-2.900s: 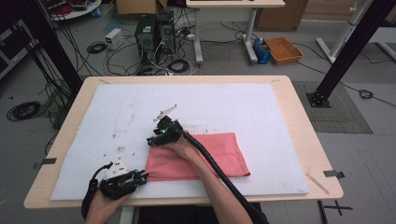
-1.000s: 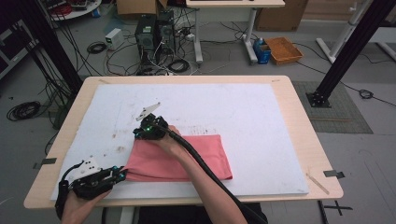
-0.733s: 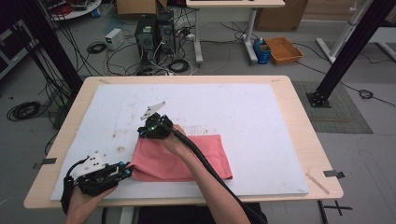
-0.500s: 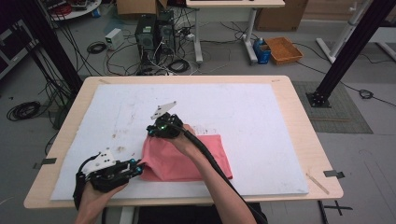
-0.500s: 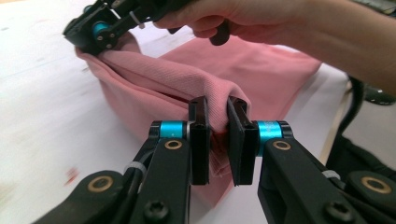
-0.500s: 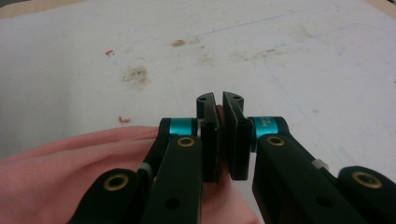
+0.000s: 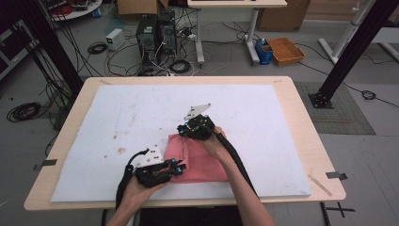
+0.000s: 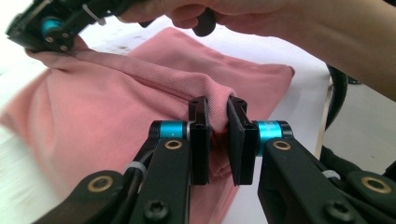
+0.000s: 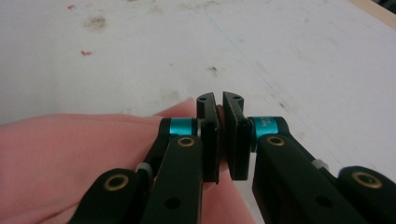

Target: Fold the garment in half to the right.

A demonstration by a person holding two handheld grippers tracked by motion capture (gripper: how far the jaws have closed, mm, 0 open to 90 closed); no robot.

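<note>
A pink cloth point(image 7: 202, 157) lies bunched on the white mat point(image 7: 141, 117) near the table's front. My left gripper point(image 7: 179, 165) is shut on the cloth's near left corner; in the left gripper view the fabric point(image 8: 140, 93) bulges up between the two black pads. My right gripper point(image 7: 182, 133) is shut on the cloth's far left corner, and a thin fold point(image 9: 70, 154) is pinched between its pads in the right gripper view. The other hand's gripper point(image 8: 46, 32) shows at the top left of the left gripper view, holding the same cloth.
The mat covers most of the wooden table point(image 7: 301, 117) and carries small brown stains point(image 7: 120, 150) left of the cloth. Cables, computer cases point(image 7: 153, 33) and an orange tray point(image 7: 286, 49) lie on the floor beyond the far edge. A black frame post point(image 7: 348, 52) stands at right.
Both grippers have moved to the right, dragging the cloth's left edge with them. The cloth has gone from flat and wide to folded over and narrower.
</note>
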